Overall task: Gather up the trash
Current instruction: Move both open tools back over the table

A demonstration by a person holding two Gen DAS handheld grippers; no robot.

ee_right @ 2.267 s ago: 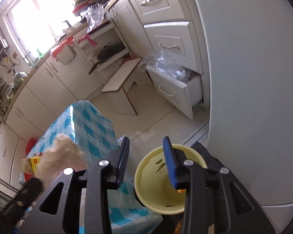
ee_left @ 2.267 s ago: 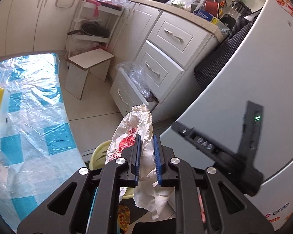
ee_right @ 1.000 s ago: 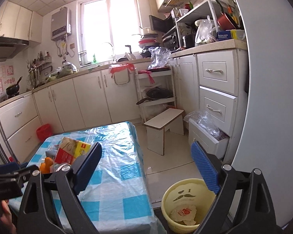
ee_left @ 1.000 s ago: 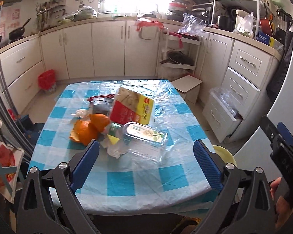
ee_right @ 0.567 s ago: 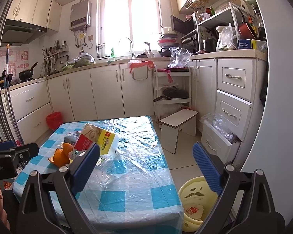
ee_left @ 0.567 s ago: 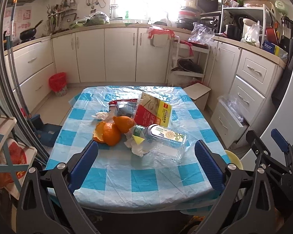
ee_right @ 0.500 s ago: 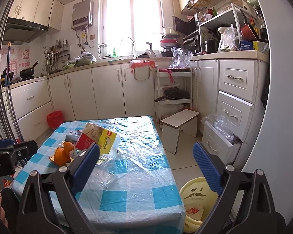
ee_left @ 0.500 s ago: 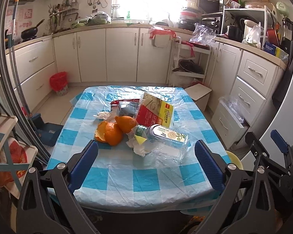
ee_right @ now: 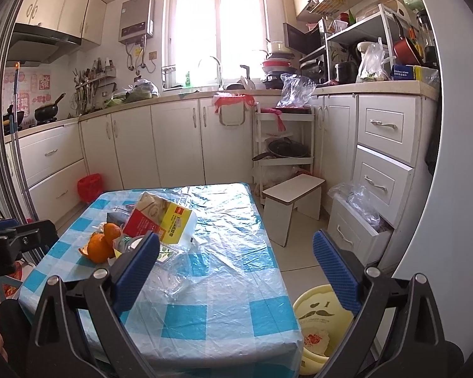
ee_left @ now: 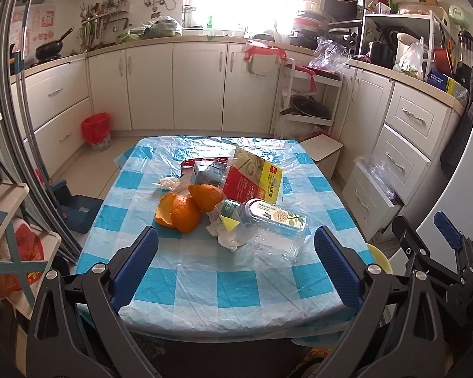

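Kitchen table [ee_left: 230, 283] w/ blue-check cloth, trash pile [ee_left: 224, 201] mid-top.

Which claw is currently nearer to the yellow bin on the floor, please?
Right. The right claw hangs open almost above the yellow bin; the left claw faces the table's trash, bin off its right.

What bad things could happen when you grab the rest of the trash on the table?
The clear plastic bottle lies on its side, so a nudge could roll it off the table. The orange peels and crumpled tissue are bunched together; a grab may scatter them. The yellow bin sits low beside the table, so a careless drop might miss. Both the left gripper and right gripper have wide-open jaws.
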